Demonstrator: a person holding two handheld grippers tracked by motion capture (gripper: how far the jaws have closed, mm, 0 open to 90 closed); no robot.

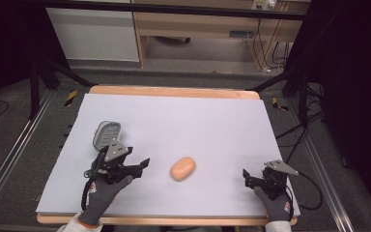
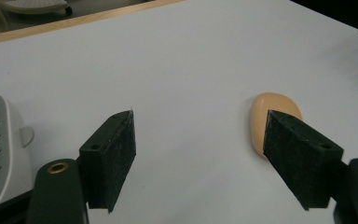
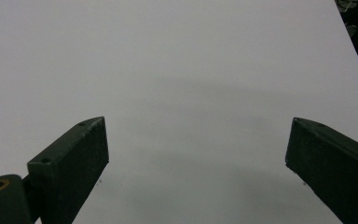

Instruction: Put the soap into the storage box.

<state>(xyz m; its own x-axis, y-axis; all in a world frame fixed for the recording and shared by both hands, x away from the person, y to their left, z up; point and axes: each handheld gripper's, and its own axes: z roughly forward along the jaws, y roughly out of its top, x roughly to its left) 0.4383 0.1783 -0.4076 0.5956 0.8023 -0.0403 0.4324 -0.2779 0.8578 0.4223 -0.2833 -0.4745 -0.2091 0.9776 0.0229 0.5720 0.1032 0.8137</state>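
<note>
Right now your left claw (image 1: 137, 166) is spread wide and aimed at 3 o'clock toward the peach soap bar (image 1: 183, 168) at mid-desk — likely lining up a grasp. Your right claw (image 1: 249, 178) rests released at 4 o'clock; the grey soap dish (image 1: 106, 134) waits at 9.

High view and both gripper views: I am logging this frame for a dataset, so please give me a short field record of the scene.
surface: white sheet on a wooden table
object 1: peach oval soap bar, lying mid-sheet
object 2: grey slotted plastic soap dish, empty, left of the bar
left gripper: open, holding nothing, beside the dish
right gripper: open, holding nothing, near the right edge
</note>
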